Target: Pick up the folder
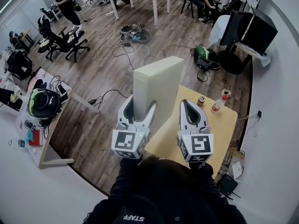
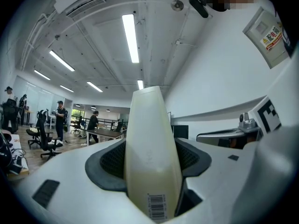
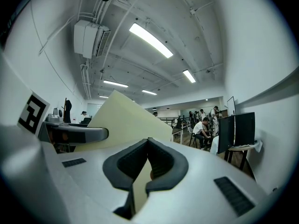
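Clamped between the pads of the left claw (image 1: 140, 105): the folder (image 1: 156, 85), gripped across its narrow barcoded spine, long axis rising upright out of the jaws, seemingly lifted off the yellow desk (image 1: 219, 125) below. Pinched shut on nothing, the right claw (image 1: 191, 105), just beside the folder's broad face, to its right. Left hand nearer, already holding. Probably only a steady upright carry left to do.
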Motion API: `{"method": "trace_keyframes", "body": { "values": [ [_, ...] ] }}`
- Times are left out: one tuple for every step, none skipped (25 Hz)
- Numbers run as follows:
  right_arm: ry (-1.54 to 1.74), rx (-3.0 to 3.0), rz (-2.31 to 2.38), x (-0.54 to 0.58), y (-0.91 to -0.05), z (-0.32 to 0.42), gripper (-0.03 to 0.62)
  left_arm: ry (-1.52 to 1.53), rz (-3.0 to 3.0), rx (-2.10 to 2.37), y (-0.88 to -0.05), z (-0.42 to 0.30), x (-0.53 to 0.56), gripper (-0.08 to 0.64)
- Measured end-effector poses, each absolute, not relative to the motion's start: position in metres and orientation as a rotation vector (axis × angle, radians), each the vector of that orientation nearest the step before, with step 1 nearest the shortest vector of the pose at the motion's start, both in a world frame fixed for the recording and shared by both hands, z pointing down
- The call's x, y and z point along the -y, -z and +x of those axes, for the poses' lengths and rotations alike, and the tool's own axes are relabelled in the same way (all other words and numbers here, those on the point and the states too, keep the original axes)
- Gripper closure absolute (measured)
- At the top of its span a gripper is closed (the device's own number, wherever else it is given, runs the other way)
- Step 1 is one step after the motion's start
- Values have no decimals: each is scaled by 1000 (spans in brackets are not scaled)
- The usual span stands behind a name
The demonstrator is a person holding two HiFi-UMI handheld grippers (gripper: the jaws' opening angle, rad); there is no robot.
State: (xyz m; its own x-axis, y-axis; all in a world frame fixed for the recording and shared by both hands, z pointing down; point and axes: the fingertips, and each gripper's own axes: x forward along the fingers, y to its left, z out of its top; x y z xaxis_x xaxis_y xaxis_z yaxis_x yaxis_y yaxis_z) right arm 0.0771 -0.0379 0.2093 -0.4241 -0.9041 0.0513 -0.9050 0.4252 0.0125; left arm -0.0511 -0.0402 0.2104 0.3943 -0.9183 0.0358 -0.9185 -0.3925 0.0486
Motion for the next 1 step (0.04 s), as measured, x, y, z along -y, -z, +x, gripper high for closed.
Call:
{"method": "trace_keyframes", "body": {
  "values": [
    [-25, 2609, 1658, 38, -209, 74, 569, -7, 2568, 1700, -211, -54, 40, 238]
  ]
}}
